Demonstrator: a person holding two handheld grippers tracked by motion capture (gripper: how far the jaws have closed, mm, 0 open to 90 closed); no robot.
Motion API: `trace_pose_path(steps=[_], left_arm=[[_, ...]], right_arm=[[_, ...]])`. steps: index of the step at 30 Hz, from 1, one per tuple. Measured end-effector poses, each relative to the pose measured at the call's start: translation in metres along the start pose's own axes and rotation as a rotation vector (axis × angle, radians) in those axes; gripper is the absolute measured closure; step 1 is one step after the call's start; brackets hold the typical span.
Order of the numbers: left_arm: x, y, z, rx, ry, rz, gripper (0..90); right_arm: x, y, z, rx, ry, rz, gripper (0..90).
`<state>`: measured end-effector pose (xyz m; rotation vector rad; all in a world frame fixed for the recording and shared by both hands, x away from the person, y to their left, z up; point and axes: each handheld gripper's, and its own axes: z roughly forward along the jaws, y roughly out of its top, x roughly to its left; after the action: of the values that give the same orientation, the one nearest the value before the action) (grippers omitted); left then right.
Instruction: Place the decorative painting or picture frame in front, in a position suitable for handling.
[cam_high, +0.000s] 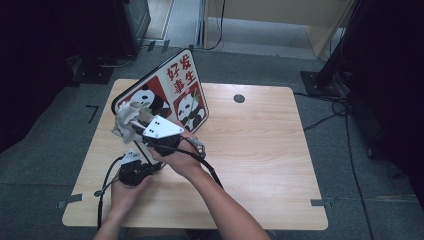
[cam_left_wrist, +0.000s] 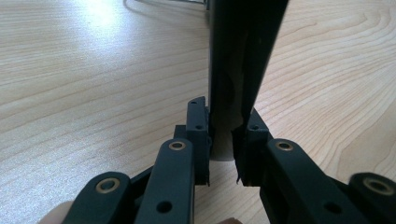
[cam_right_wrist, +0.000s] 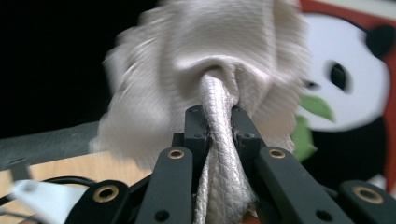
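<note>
**A:** What does my left gripper (cam_left_wrist: 223, 140) have?

**B:** From here I see its fingers (cam_left_wrist: 198, 135) clenched on the lower edge of the panda board (cam_high: 167, 92). In the left gripper view the dark edge of the board rises straight up between the two black fingers, and the pale desk (cam_high: 260, 145) lies all around it. In the high view that gripper sits low at the near left of the desk, with the hand wrapped around it from below.

**A:** And the board itself?

**B:** I see it standing on edge at the back left of the desk, tilted, its printed face with two pandas and red characters turned toward me.

**A:** My right gripper (cam_right_wrist: 219, 116)?

**B:** Its fingers (cam_right_wrist: 196, 126) are clamped on a twisted neck of the beige cloth (cam_right_wrist: 205, 60). The cloth bunches out beyond the fingertips, blurred, and one panda's face shows just behind it. In the high view I see the cloth held up against the left part of the board's face, above the desk, with the right hand (cam_high: 182, 160) crossing over the left hand (cam_high: 125, 192).

**A:** Do the cloth and board touch?

**B:** I can't tell.
</note>
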<state>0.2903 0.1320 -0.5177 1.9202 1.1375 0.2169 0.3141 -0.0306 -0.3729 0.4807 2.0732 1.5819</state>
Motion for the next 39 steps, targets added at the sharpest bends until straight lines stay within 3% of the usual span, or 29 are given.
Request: trace_pose_path(steps=[8,11,12,16,19,21,23,24,26,29,34,39], left_arm=[[0.000,0.000,0.000,-0.003,-0.001,0.000,79.4],[0.000,0.000,0.000,-0.002,0.000,0.002,79.4],[0.000,0.000,0.000,-0.001,0.000,0.002,79.4],[0.000,0.000,0.000,-0.002,0.000,0.001,79.4],[0.000,0.000,0.000,-0.003,-0.001,0.001,79.4],[-0.001,0.000,0.001,-0.005,-0.001,0.001,79.4],[-0.001,0.000,0.001,-0.004,-0.002,0.003,79.4],[-0.001,0.000,0.000,-0.001,-0.003,0.002,79.4],[0.000,0.000,0.000,-0.002,-0.001,0.006,79.4],[-0.001,0.000,0.001,-0.004,-0.001,0.001,79.4],[-0.001,0.000,0.001,-0.007,0.000,-0.001,79.4],[-0.001,0.000,0.001,-0.005,-0.001,0.001,79.4]], right_arm=[[-0.047,-0.017,0.000,0.015,-0.193,0.128,80.6],[-0.058,-0.022,0.000,0.023,-0.253,0.161,80.6],[-0.061,-0.024,0.000,0.029,-0.265,0.191,80.6],[-0.058,-0.026,-0.001,0.027,-0.240,0.195,80.5],[-0.044,-0.026,-0.003,0.020,-0.178,0.179,80.2],[-0.033,-0.026,-0.005,0.016,-0.109,0.153,79.9],[-0.020,-0.026,-0.008,-0.002,-0.022,0.108,80.0],[-0.012,-0.027,-0.009,0.006,0.022,0.064,80.1],[-0.003,-0.029,-0.008,0.037,0.042,-0.001,80.2],[-0.007,-0.034,-0.007,0.061,0.014,0.005,80.4],[-0.037,-0.045,-0.005,0.069,-0.101,0.104,80.4],[-0.054,-0.051,-0.003,0.085,-0.193,0.165,79.9]])
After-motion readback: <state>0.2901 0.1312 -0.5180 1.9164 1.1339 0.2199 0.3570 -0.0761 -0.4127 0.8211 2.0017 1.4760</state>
